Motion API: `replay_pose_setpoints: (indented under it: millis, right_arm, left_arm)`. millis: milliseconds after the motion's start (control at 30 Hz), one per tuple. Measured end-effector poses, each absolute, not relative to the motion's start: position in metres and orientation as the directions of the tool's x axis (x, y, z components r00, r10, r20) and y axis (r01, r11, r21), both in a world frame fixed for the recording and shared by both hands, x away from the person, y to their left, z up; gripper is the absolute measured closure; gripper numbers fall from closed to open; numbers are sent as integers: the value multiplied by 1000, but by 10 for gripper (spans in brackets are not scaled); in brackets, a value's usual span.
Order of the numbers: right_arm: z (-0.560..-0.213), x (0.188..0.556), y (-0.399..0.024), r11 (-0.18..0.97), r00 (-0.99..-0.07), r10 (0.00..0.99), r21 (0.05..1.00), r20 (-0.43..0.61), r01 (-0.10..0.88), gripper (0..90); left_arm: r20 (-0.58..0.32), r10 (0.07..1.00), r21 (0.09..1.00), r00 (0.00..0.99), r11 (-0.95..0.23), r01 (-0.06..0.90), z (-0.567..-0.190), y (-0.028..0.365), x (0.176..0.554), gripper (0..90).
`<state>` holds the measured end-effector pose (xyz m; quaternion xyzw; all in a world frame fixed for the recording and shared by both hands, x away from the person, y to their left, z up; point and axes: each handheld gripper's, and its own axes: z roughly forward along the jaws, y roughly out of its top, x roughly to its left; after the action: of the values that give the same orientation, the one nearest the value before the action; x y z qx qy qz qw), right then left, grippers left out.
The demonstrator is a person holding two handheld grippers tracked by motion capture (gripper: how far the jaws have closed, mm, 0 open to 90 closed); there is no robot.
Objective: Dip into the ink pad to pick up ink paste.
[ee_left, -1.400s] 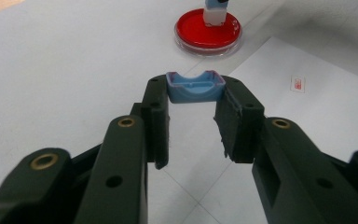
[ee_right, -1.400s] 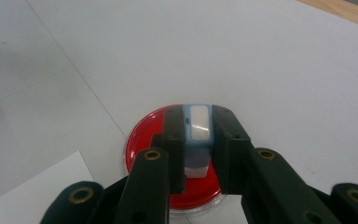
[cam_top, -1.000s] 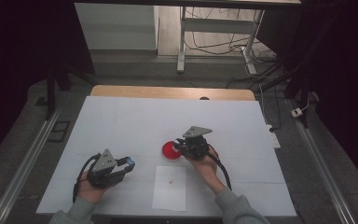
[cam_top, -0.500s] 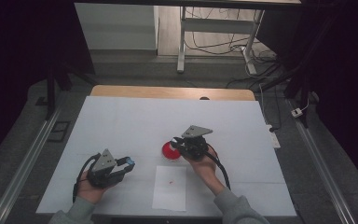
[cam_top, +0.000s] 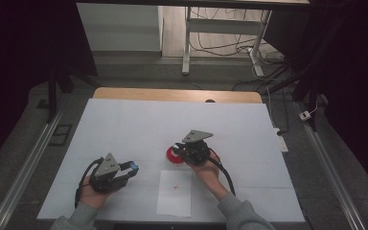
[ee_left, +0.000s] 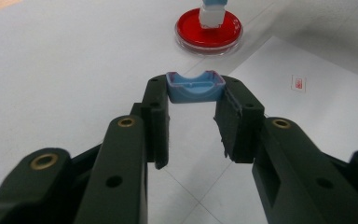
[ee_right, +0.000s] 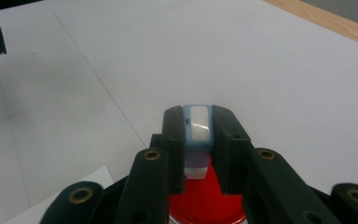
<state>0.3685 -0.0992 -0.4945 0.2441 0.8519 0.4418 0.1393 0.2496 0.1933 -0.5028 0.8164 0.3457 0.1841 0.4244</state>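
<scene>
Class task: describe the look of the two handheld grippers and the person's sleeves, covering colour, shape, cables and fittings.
The left gripper and right gripper are black, each topped by a grey three-cornered plate, with a black cable looping back toward the wrist. In the gripper views, the black fingers are blocky, on arms with brass-coloured rivets and round holes. The sleeves are grey-green.

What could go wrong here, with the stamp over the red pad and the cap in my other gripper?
The right gripper holds the stamp by a narrow edge over the red ink pad; pressing down may tilt it or shove the pad. The left gripper clamps the blue cap at its fingertips only; it could slip out.
</scene>
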Motion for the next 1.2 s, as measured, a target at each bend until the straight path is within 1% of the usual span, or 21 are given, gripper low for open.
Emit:
replay_pose_setpoints:
  millis: [267, 1200]
  right_arm:
    - [-500, 371, -98, 511, -838, 544, 804, -30, 303, 751]
    - [-504, 371, -96, 517, -834, 551, 799, -34, 308, 752]
  left_arm:
    - [6, 721, 821, 693, -399, 408, -503, 193, 250, 652]
    - [6, 719, 820, 695, -402, 408, -503, 193, 249, 652]
